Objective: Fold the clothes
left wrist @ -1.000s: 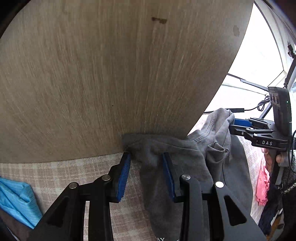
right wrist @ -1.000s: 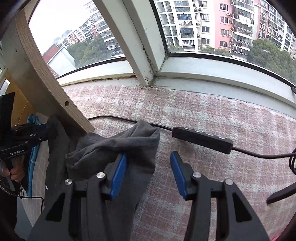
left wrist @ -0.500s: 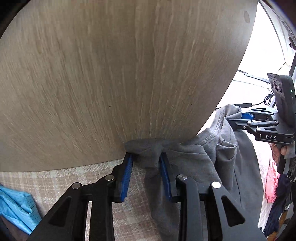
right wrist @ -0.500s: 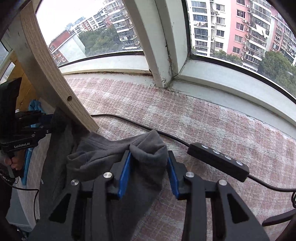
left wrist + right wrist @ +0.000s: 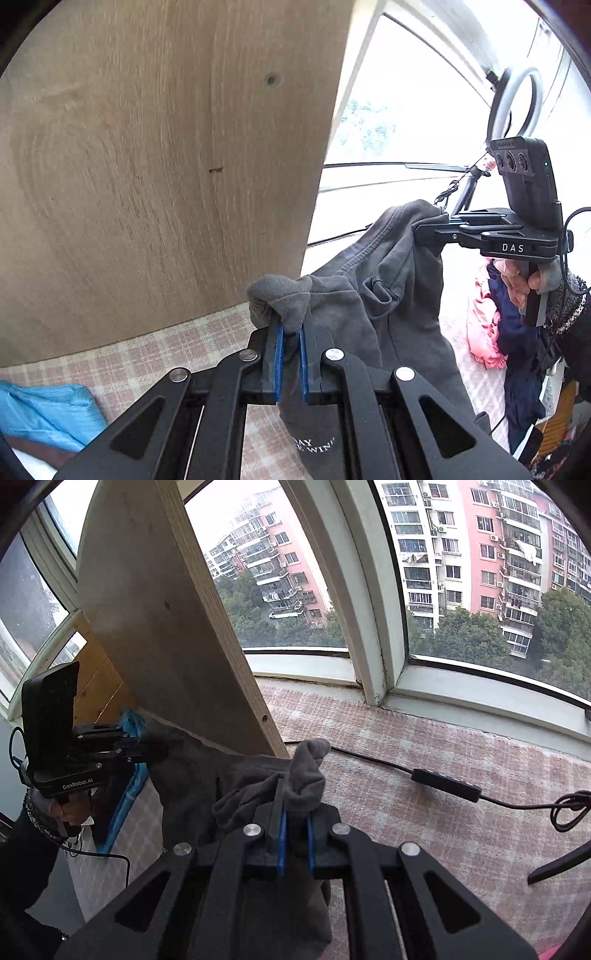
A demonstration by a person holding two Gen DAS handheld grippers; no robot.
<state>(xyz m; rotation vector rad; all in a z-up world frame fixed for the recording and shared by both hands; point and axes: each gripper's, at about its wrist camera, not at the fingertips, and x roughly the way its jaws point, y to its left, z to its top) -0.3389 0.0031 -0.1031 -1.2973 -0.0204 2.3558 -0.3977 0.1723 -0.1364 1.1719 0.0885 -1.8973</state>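
Checked cloth below: both fingers pinch grey garment (lifted).

The left gripper, a black two-finger tool with blue pads, has its jaws clamped tight on a bunched fold of the dark grey cotton garment. It points steeply downward. The right gripper, of the same build, is likewise pinched shut on another bunch of that garment, also angled down. A bare hand in a dark knitted sleeve grips the right tool's handle.
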